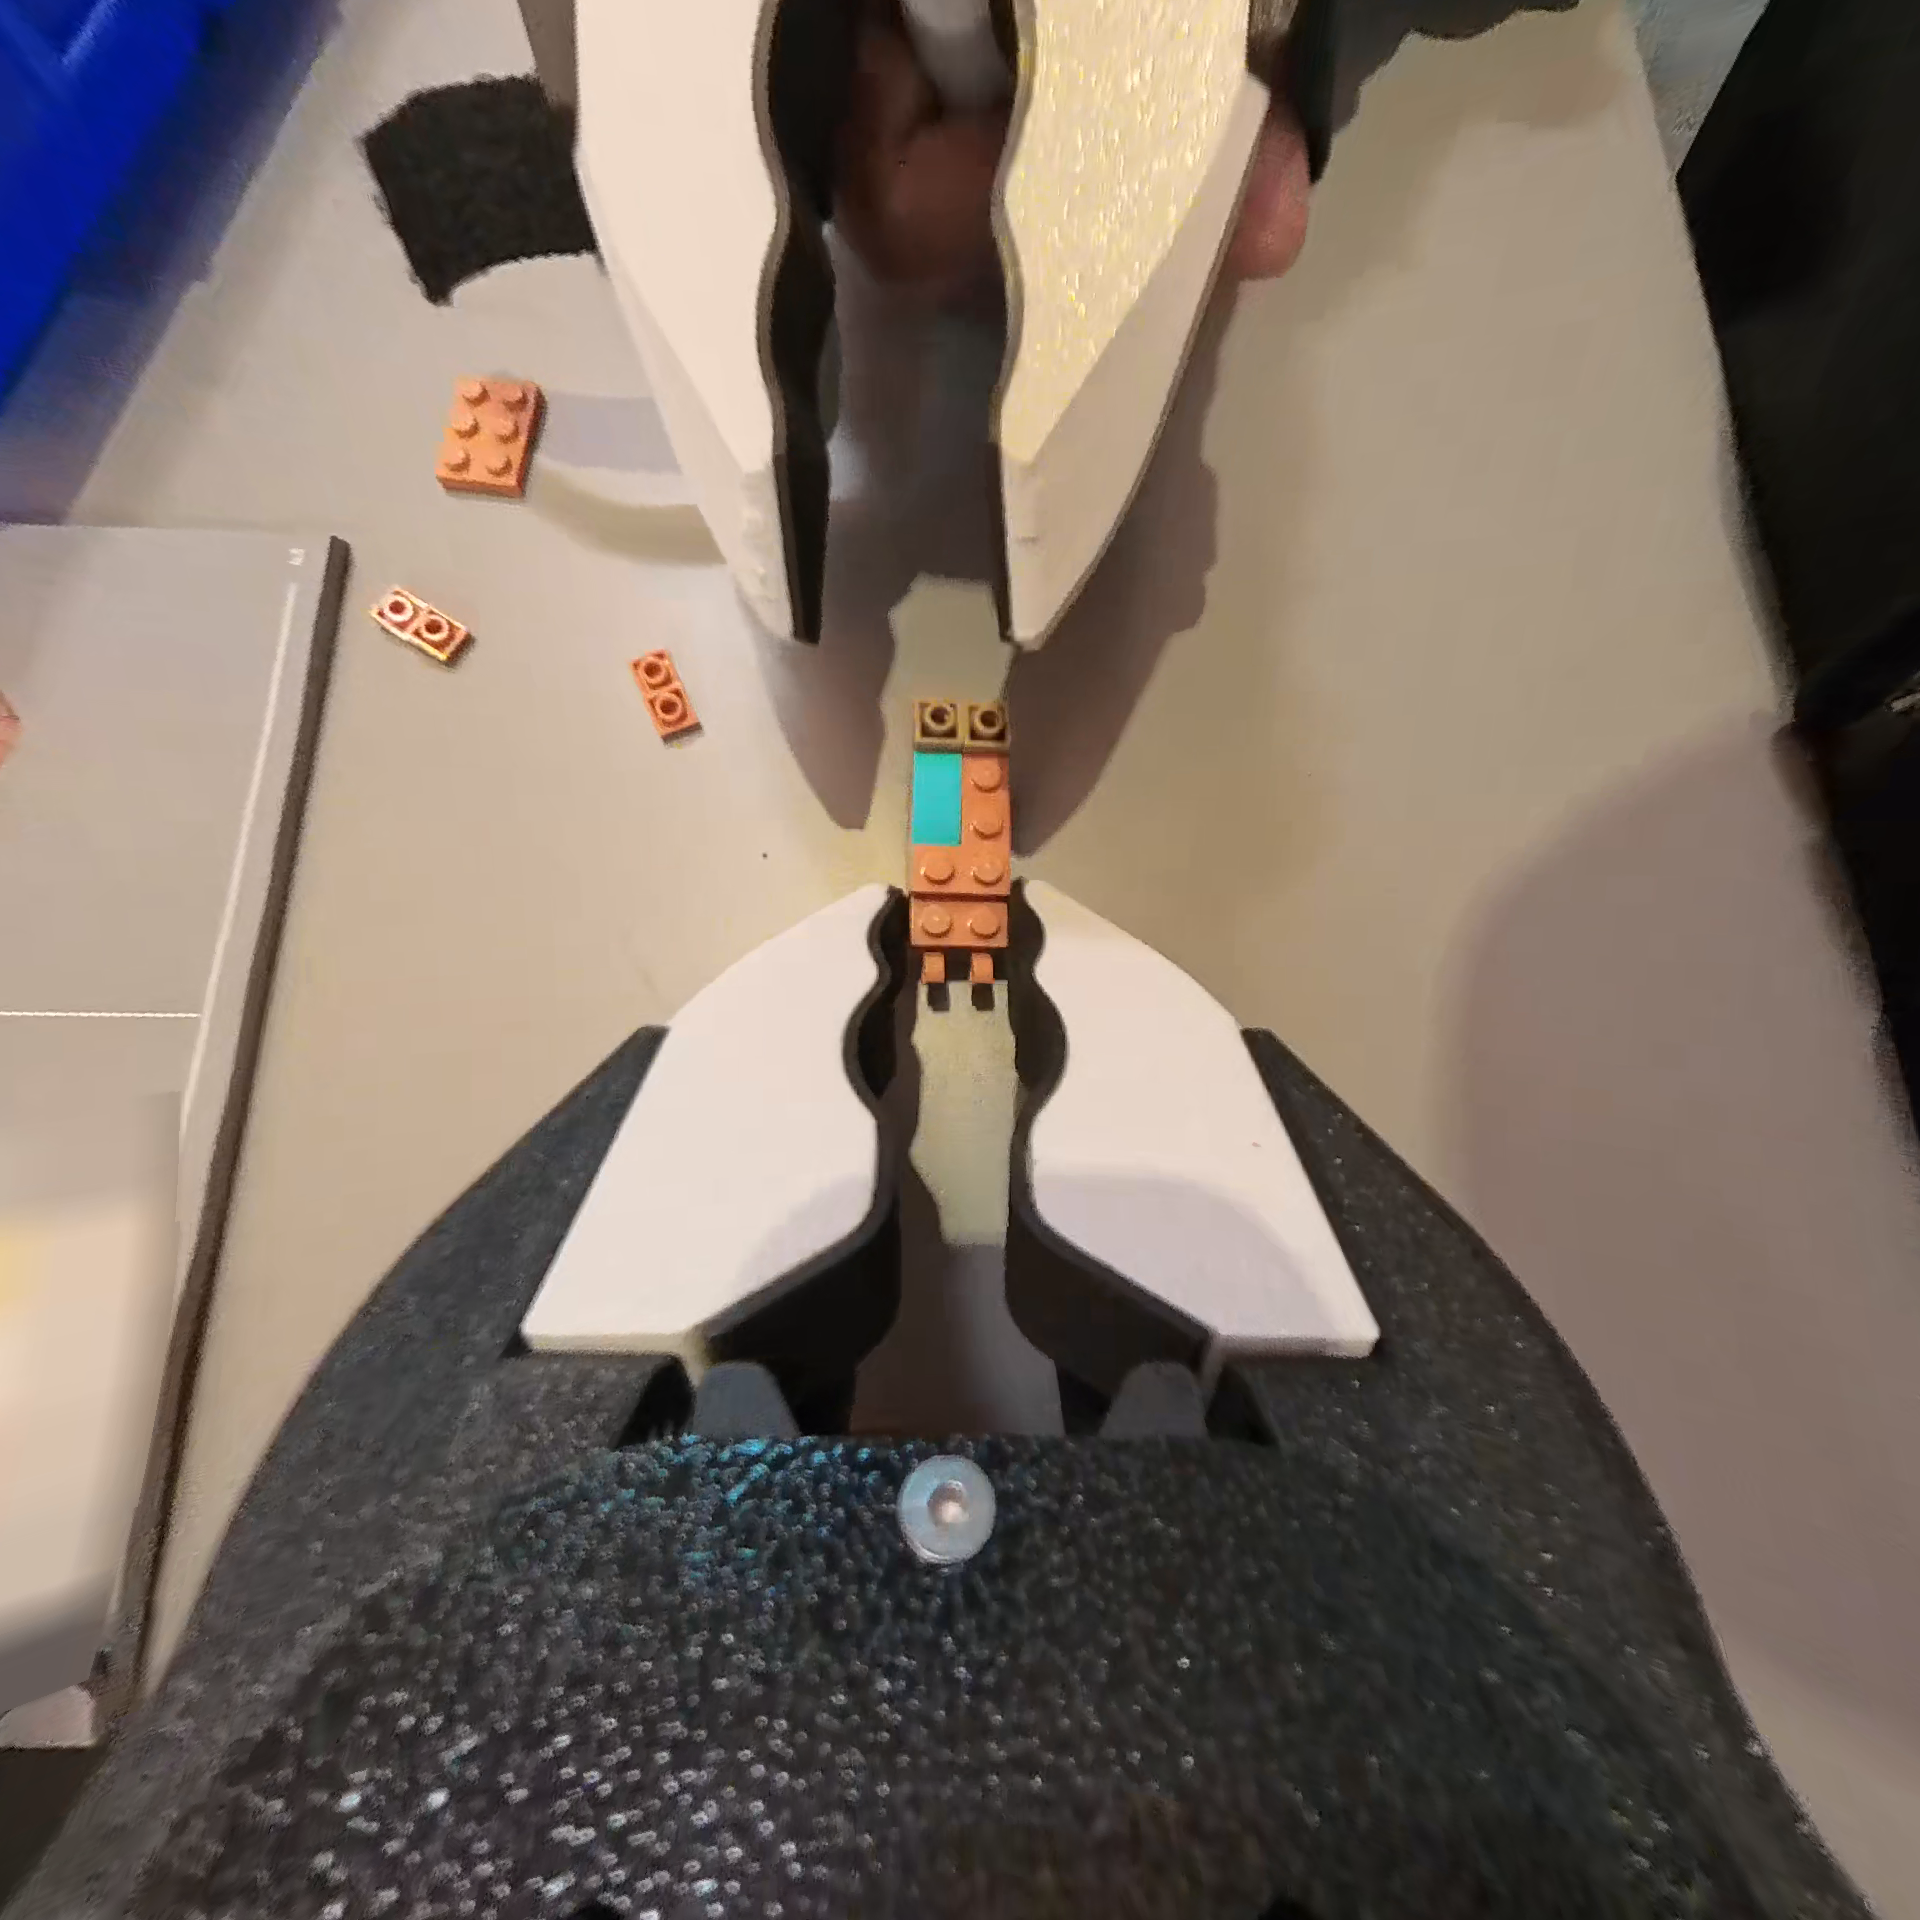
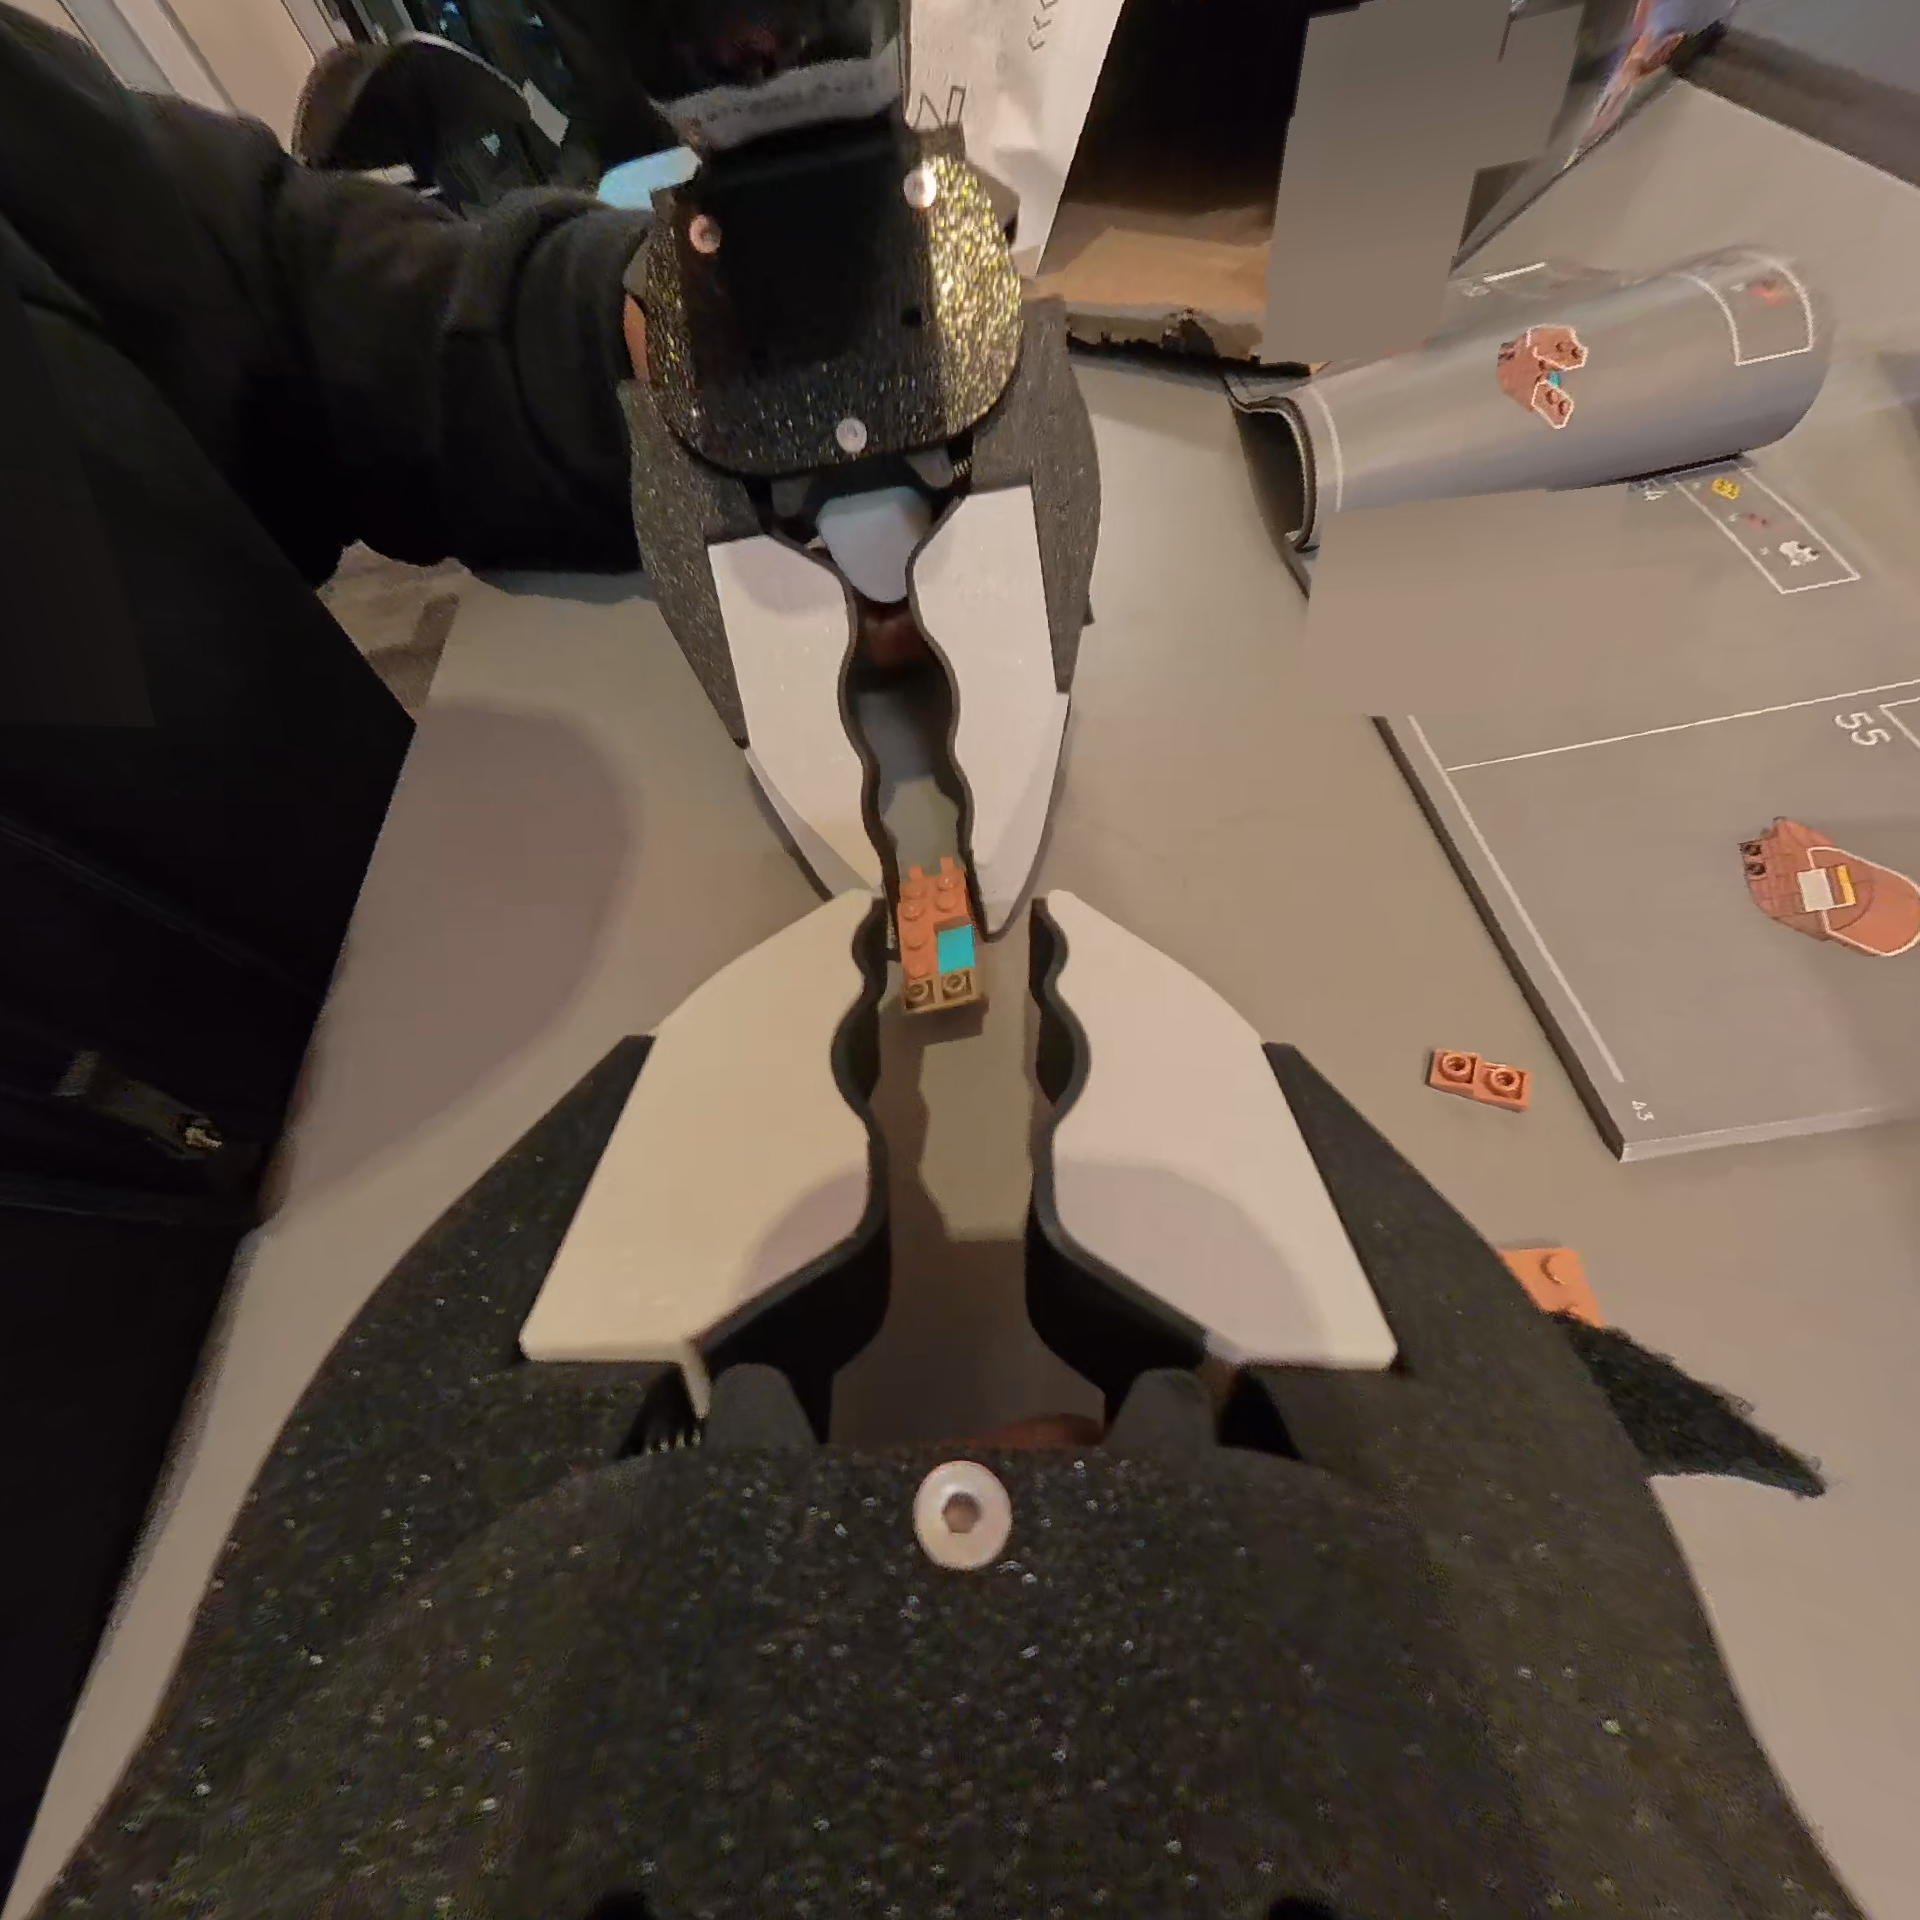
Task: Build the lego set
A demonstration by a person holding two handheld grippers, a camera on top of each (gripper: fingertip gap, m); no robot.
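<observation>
Setting: indoor hobby or assembly workstation, office-like. Evidence: pale grey flat desk (image 2: 1247,790); grey printed instruction booklet lying open (image 2: 1662,935), with pictures of brown brick models; second grey booklet page curled into a roll (image 2: 1558,416); loose small orange plastic building plates (image 1: 488,431); torn brown cardboard box (image 2: 1164,208); blue plastic bin at desk edge (image 1: 94,156).

Small brick assembly (image 1: 960,831) gripped at its near end by left gripper (image 1: 958,914), right gripper (image 1: 902,623) opposite, loose studded plates (image 1: 488,431) left on table (image 1: 1351,623).
</observation>
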